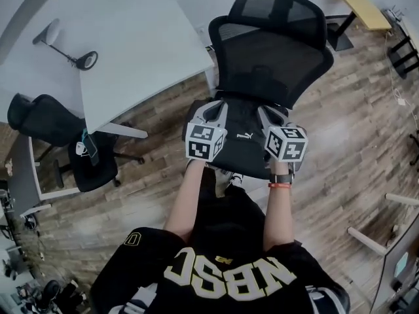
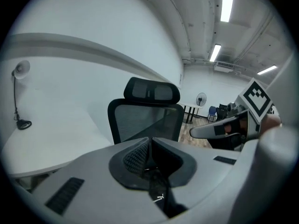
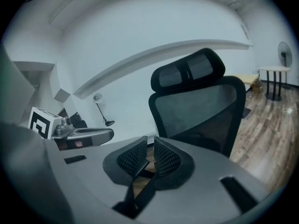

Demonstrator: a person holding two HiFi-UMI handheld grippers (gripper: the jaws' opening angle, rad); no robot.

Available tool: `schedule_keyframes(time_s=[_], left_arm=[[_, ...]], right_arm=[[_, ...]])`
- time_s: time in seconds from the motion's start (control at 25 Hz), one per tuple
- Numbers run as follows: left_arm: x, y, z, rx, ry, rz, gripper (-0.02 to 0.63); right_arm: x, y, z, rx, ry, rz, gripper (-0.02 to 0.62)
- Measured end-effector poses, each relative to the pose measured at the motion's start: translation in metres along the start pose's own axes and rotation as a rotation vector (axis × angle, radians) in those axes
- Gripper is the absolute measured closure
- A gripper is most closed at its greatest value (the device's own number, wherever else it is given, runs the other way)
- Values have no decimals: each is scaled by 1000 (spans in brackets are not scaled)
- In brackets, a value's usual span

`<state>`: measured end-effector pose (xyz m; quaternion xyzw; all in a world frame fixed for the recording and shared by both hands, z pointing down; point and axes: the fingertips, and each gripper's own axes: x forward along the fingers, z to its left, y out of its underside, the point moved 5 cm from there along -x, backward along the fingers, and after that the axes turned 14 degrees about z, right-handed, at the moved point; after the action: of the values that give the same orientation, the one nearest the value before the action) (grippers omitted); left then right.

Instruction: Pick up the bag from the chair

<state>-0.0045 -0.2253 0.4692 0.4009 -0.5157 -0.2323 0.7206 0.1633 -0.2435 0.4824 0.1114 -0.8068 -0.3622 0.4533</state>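
Observation:
A black bag [image 1: 241,142] with a small white logo hangs in front of the black mesh office chair [image 1: 275,57], between my two grippers. My left gripper [image 1: 215,111] is at the bag's left side. In the left gripper view my left gripper [image 2: 150,154] is shut on a black bag strap [image 2: 160,194] that runs down out of the pads. My right gripper [image 1: 270,114] is at the bag's right side. In the right gripper view my right gripper [image 3: 149,160] is shut on another black strap [image 3: 140,191]. The chair back [image 2: 145,120] stands just beyond both grippers, as does the headrest [image 3: 194,73].
A white desk [image 1: 131,51] with a desk lamp [image 1: 77,57] lies to the left of the chair. A second black chair [image 1: 65,133] stands at the far left. A wooden table [image 1: 359,4] is at the back right. The floor is wood plank.

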Motion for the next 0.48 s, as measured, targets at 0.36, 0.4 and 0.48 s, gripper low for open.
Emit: schedule_keyframes(time_s=[0.36, 0.4, 0.48], left_arm=[[94, 36, 41, 2, 95, 225, 589], [102, 42, 45, -15, 109, 252, 589], [117, 53, 52, -47, 122, 288, 588]], right_arm=[[71, 21, -61, 127, 71, 157, 469], [78, 27, -65, 136, 70, 182, 455], [90, 39, -75, 151, 64, 226, 439]])
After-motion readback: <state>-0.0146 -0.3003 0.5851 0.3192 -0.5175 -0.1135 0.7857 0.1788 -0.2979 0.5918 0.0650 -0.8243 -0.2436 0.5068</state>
